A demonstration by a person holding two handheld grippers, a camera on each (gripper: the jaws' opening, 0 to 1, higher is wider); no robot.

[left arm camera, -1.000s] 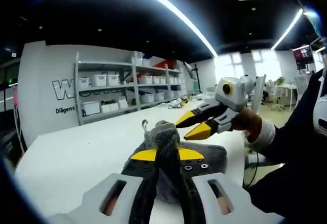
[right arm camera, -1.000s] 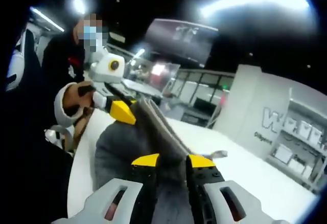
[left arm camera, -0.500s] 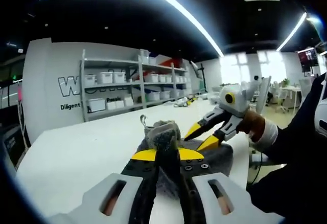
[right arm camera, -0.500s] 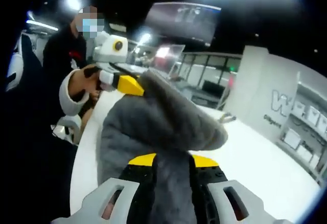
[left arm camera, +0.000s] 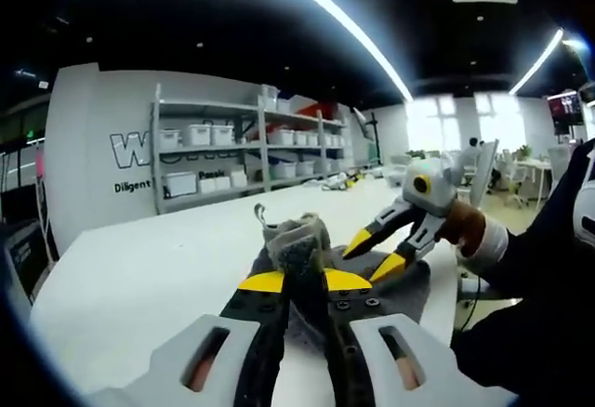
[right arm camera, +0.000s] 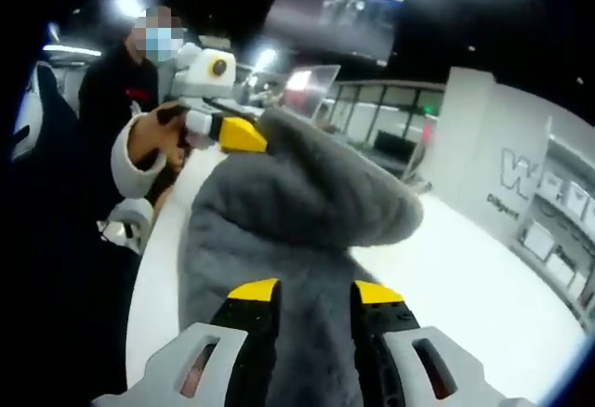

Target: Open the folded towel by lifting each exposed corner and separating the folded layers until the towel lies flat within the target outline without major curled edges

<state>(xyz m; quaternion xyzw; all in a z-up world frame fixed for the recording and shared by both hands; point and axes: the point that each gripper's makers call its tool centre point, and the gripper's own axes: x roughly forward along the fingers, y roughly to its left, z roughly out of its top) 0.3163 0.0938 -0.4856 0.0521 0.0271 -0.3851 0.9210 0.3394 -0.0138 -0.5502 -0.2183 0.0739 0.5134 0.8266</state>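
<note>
A grey towel (left arm camera: 299,244) lies bunched on the white table (left arm camera: 139,277). My left gripper (left arm camera: 304,282) is shut on a raised corner of it, which stands up between the yellow-tipped jaws. From the right comes my right gripper (left arm camera: 375,253), held by a hand, its yellow tips on the towel's far side. In the right gripper view the towel (right arm camera: 307,203) humps up thickly between the jaws of my right gripper (right arm camera: 316,292), which grip it. Beyond the hump the left gripper (right arm camera: 244,135) pinches the towel's upper edge.
Shelves (left arm camera: 214,161) with white bins stand against the far wall behind the table. The person (right arm camera: 102,119) in dark clothes stands at the table's edge. Open white tabletop (right arm camera: 446,277) stretches beside the towel.
The towel has risen into a thick hump in front of the right camera. In the left gripper view the right gripper has dropped lower and sits on the towel's far side.
</note>
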